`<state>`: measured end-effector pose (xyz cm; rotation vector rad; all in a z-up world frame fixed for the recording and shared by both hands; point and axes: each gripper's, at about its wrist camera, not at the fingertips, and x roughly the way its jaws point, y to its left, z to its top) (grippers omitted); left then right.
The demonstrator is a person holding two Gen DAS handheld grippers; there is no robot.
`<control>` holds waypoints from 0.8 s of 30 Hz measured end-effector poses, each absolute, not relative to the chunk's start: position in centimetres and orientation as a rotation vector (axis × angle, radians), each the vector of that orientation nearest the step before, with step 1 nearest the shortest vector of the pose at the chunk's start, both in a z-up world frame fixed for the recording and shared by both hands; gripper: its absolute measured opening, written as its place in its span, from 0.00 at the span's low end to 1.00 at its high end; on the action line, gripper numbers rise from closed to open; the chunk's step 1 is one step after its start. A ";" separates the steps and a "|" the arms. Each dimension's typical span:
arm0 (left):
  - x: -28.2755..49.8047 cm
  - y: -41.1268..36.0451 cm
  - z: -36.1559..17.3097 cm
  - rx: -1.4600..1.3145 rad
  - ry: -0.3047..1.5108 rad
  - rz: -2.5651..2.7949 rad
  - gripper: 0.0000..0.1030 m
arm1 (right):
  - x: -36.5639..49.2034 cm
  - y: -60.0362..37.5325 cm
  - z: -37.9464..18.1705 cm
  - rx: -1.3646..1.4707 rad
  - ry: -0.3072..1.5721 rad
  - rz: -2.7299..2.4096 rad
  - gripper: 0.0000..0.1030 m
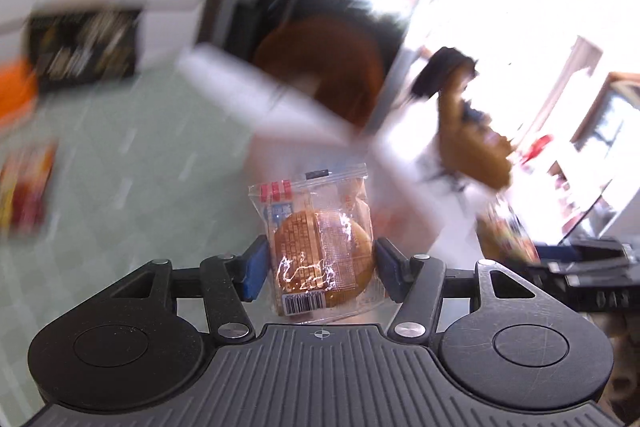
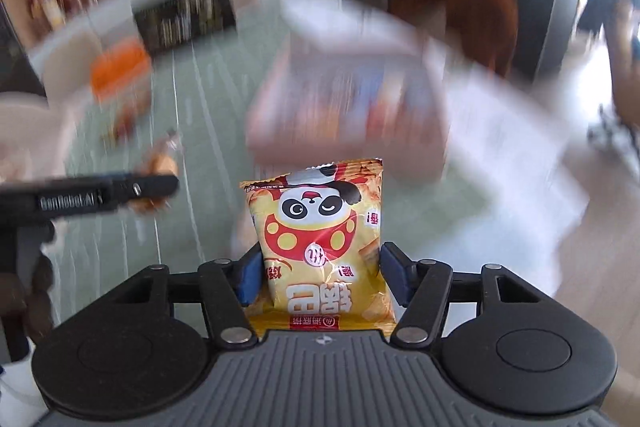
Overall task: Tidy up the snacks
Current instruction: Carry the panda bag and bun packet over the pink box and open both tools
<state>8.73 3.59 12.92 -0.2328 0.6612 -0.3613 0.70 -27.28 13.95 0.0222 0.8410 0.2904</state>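
Note:
My left gripper [image 1: 320, 261] is shut on a clear packet [image 1: 320, 239] with a round brown cake inside, its blue pads [image 1: 254, 269] pressing on both sides. The packet stands upright, lifted off the table. In the right wrist view my right gripper [image 2: 320, 269] is shut on a yellow snack bag with a panda print [image 2: 320, 227], also held upright in the air. The left gripper [image 2: 120, 191] shows side-on at the left there, with the cake packet [image 2: 160, 163] blurred at its tip. The right gripper [image 1: 580, 263] appears at the right edge of the left wrist view.
A pale green tabletop [image 1: 140, 147] lies below, blurred. Ahead stands a white box [image 2: 348, 99] holding colourful packets. An orange item [image 2: 120, 71] and a black tray [image 2: 184, 15] sit at the far left. A red-yellow packet [image 1: 28, 183] lies left; a brown chair [image 1: 332, 67] stands behind.

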 end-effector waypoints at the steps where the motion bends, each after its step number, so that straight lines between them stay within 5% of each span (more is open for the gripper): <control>1: 10.2 2.9 14.4 -0.238 0.642 -0.389 0.60 | 1.5 -27.8 16.2 0.016 0.780 0.277 0.59; 5: 16.6 -0.4 15.7 -0.245 0.651 -0.476 0.61 | 6.3 -29.5 22.3 0.052 0.633 0.245 0.60; 10: 24.0 -2.5 9.3 -0.327 0.853 -0.411 0.59 | 13.9 -30.2 20.9 0.157 0.704 0.223 0.60; 24: 17.1 11.2 3.3 -0.436 0.859 -0.112 0.58 | 19.1 -26.8 12.0 0.117 0.911 0.199 0.67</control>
